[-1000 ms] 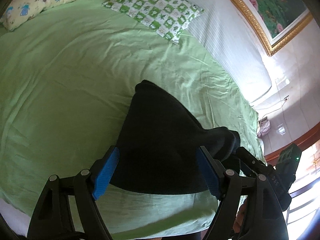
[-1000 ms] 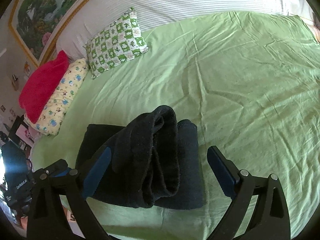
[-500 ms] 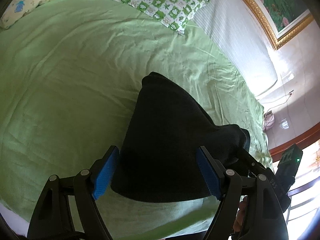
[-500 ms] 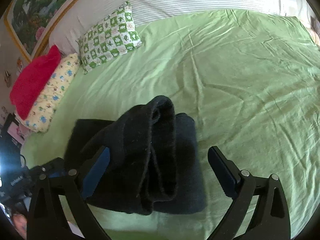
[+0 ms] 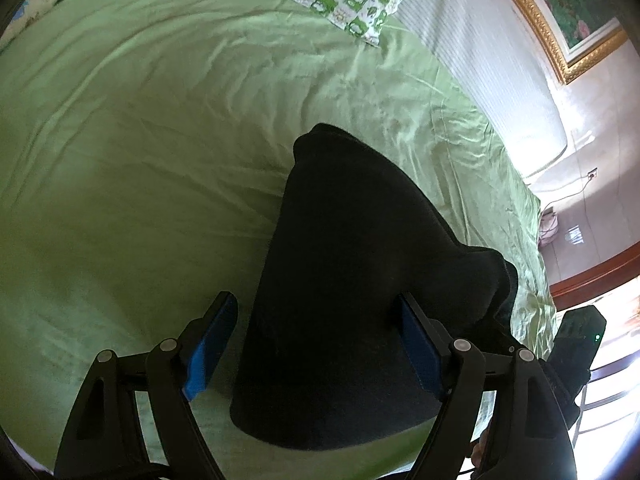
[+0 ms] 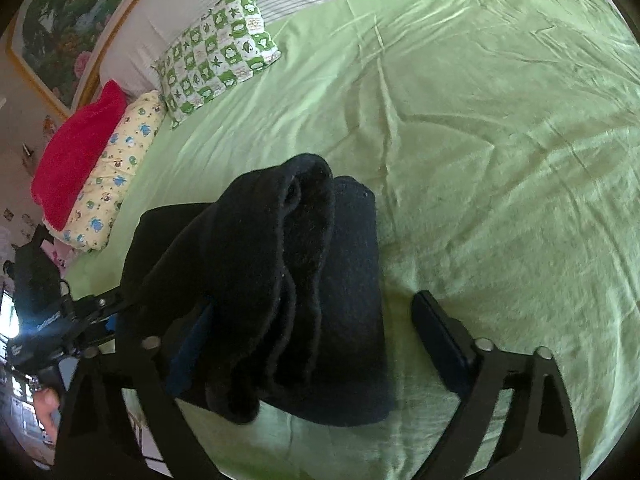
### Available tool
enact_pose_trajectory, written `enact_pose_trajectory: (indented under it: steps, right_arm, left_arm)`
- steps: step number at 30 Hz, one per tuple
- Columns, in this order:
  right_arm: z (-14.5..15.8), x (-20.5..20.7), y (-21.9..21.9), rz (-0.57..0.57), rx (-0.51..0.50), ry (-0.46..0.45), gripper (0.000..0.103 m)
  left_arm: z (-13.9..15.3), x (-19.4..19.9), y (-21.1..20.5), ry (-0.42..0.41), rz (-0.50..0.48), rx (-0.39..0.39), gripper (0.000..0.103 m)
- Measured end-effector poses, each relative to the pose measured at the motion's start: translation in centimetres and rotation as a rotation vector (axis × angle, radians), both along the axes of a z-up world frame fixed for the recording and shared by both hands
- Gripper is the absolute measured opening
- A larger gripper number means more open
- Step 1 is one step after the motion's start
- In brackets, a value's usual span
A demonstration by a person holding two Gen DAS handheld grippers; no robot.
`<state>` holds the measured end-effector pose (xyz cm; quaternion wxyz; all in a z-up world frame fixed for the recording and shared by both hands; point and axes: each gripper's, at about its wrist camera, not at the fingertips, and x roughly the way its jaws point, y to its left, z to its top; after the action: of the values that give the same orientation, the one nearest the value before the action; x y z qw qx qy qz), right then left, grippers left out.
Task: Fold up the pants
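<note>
So the black pants [image 5: 352, 280] are bunched in a thick folded pile on the green bedsheet [image 5: 140, 160], lower middle of both views. Left gripper [image 5: 316, 344] and right gripper [image 6: 308, 328] both sit spread wide around the pile, not pinching anything. Checkered pillow [image 6: 218, 60] sits upper left in the right view.

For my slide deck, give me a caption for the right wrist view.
Open right gripper straddling folded black pants on a green bedsheet, pillows behind.
</note>
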<state>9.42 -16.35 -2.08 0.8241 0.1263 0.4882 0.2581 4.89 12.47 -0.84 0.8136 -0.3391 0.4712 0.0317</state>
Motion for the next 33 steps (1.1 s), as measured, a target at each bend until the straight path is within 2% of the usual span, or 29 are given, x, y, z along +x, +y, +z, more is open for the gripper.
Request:
enact_pose_trajectory:
  steps: [5, 12, 14, 16, 17, 25, 28, 33]
  right_arm:
    - [-0.6, 0.3, -1.1, 0.035, 0.067, 0.0, 0.064]
    - [-1.1, 0.8, -1.9, 0.055, 0.135, 0.023, 0.059]
    - [-1.1, 0.9, -2.1, 0.056, 0.15, 0.026, 0.058]
    - [-1.2, 0.9, -2.2, 0.059, 0.163, 0.026, 0.058]
    - [-1.2, 0.9, -2.3, 0.061, 0.166, 0.024, 0.057]
    - [-1.3, 0.8, -2.8, 0.065, 0.24, 0.038, 0.051]
    - [-1.1, 0.7, -2.7, 0.068, 0.249, 0.035, 0.049]
    - [-0.6, 0.6, -2.4, 0.07, 0.262, 0.035, 0.048]
  left_arm:
    - [-0.2, 0.7, -0.5, 0.004, -0.025, 0.003, 0.085]
    - [-0.5, 1.7, -1.0, -0.013, -0.05, 0.026, 0.086]
    - [-0.7, 1.8, -1.0, -0.02, -0.054, 0.025, 0.082]
    - [-0.9, 1.9, -1.1, -0.031, -0.064, 0.02, 0.071]
    - [-0.9, 1.9, -1.2, -0.033, -0.067, 0.017, 0.07]
    - [0.1, 1.5, -1.1, -0.066, -0.073, -0.015, 0.045]
    - [0.9, 1.2, -1.4, -0.082, -0.074, -0.009, 0.039]
    - [2.3, 0.5, -1.9, -0.11, -0.077, 0.012, 0.034]
